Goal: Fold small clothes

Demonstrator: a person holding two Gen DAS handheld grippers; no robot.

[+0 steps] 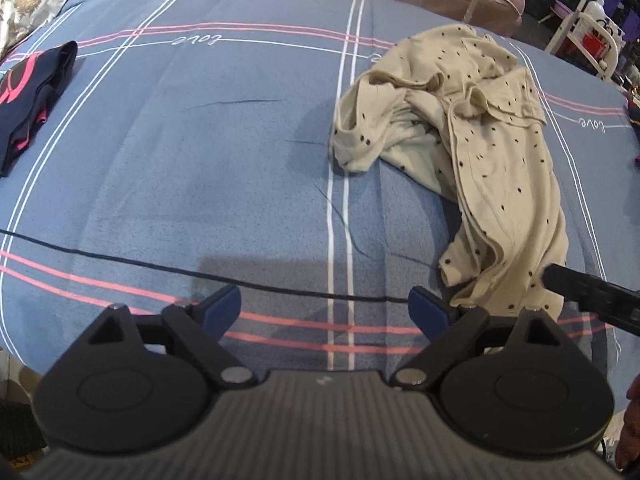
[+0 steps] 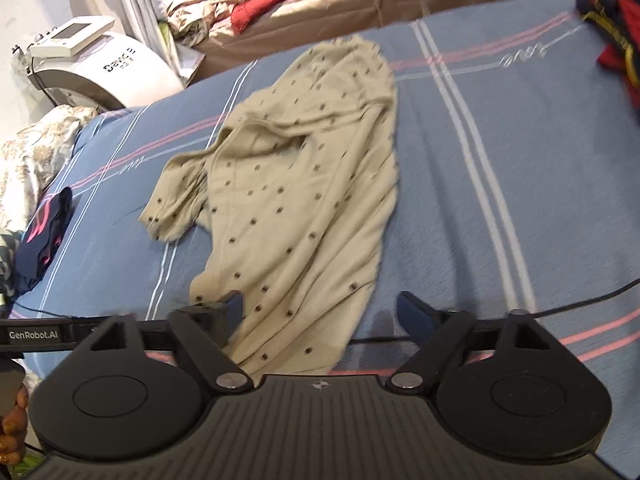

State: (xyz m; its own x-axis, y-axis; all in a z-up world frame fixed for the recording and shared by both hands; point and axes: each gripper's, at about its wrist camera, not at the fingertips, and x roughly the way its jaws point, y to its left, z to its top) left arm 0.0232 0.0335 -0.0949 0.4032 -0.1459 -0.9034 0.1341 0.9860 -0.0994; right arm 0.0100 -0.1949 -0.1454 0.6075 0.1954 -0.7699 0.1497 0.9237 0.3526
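I've got the beige spotted garment sprawled on the blue striped bedcover, and it's a crumpled mess: one sleeve bunched out toward nine o'clock in my right view, the body running long and narrow down to six o'clock. From the left camera the same piece sits off at two o'clock, twisted and heaped at its far end, so nothing is flattened yet.

My right gripper hangs right over the near hem, jaws spread wide, the cloth's bottom edge lying between the blue pads, not pinched. I judge I'm lined up here because the hem is the easiest handle for pulling the piece straight. My left gripper is also wide apart, over bare bedcover, with the hem just beside its right finger at three o'clock, ready to take the other corner.

Fabric looks like soft, thin knit, limp, with small dark dots; it'll drape and slide rather than hold a crease. A thin black cable crosses the bedcover near my left fingers. At nine o'clock a dark navy and pink garment lies already folded, well apart.
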